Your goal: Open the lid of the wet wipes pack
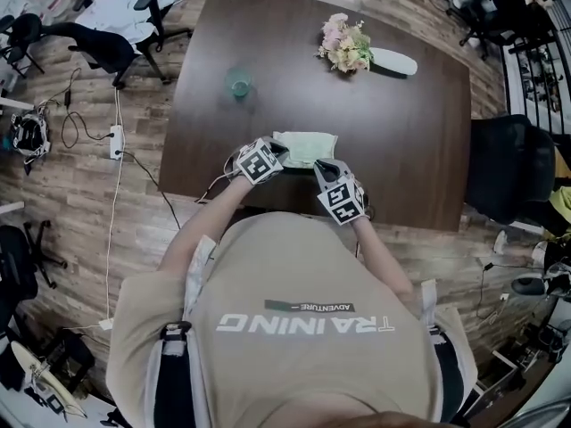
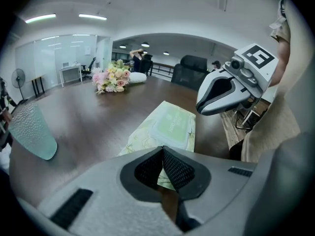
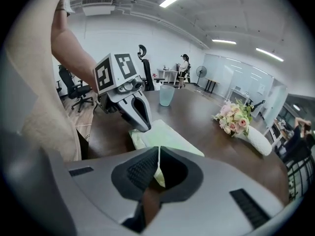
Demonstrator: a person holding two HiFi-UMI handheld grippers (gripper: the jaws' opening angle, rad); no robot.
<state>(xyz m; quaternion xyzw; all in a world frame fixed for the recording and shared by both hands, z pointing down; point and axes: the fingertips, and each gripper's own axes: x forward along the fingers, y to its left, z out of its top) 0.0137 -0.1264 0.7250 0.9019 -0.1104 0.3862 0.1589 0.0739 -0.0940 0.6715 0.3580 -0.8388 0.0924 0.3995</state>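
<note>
Clamped thin on pack (image 1: pixel 305 147) end seams: left gripper (image 2: pixel 163 154) at one end, right gripper (image 3: pixel 158 156) at the other. Lying flat near table (image 1: pixel 401 132) front edge, lid (image 2: pixel 172 124) up, still closed.

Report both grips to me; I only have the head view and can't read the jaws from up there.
Observer: The left gripper has its pads together on the thin end flap of the wet wipes pack.
Operator: Now the right one.
Observer: The right gripper is shut too, with the pack's pale green edge pinched between its pads.
Operator: Check the lid.
Observer: The lid lies flat and closed on top of the pack.
</note>
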